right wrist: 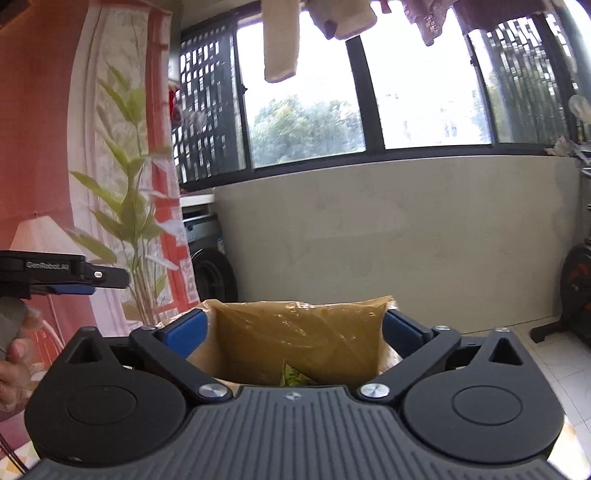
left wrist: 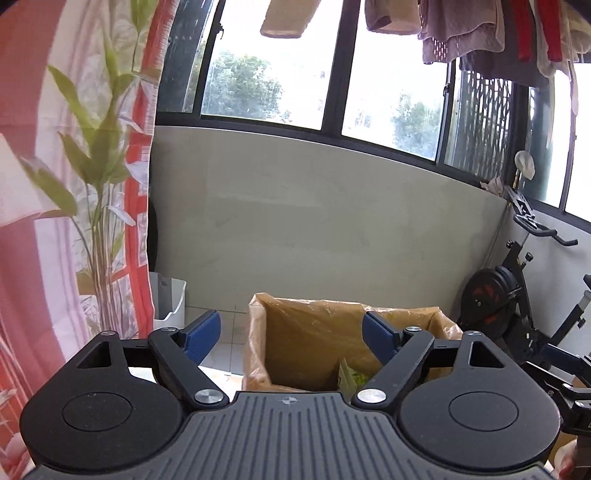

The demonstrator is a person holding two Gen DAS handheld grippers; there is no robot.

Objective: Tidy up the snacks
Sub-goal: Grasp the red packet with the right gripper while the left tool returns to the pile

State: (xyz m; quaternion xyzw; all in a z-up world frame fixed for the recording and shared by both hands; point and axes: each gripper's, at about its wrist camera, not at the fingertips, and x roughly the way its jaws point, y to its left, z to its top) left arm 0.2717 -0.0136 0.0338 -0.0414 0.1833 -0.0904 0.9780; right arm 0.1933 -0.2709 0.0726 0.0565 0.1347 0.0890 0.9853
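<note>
While both tools are seen held above the floor, a cardboard box (left wrist: 314, 339) lined with a yellowish plastic bag (left wrist: 258, 306) is framed straight ahead between the fingers of each. The left gripper (left wrist: 291, 334) is spread wide, with nothing between its blue pads (left wrist: 201, 334), and the right gripper (right wrist: 295, 332) is likewise spread to its fullest, with nothing pressed by its pads (right wrist: 184, 330); only the lined box shows through the gap. Deep in the box, a green-printed snack packet (right wrist: 295, 376) can be made out at the bottom, partly hidden by the tool body, and a sliver of it (left wrist: 351, 374) is also caught in the left view. It is judged that at least one snack has been dropped into the box and that both tools are free for another item. How many snacks remain cannot be told, since no table, shelf or loose packets are shown in either view. A hand (right wrist: 14, 365) on a gripper handle is seen at the left edge of the right view. Behind the box, a plain wall (left wrist: 332, 221), a window (left wrist: 277, 59), hanging laundry (left wrist: 461, 29), a plant (left wrist: 96, 147) and an exercise bike (left wrist: 517, 280) are visible.
</note>
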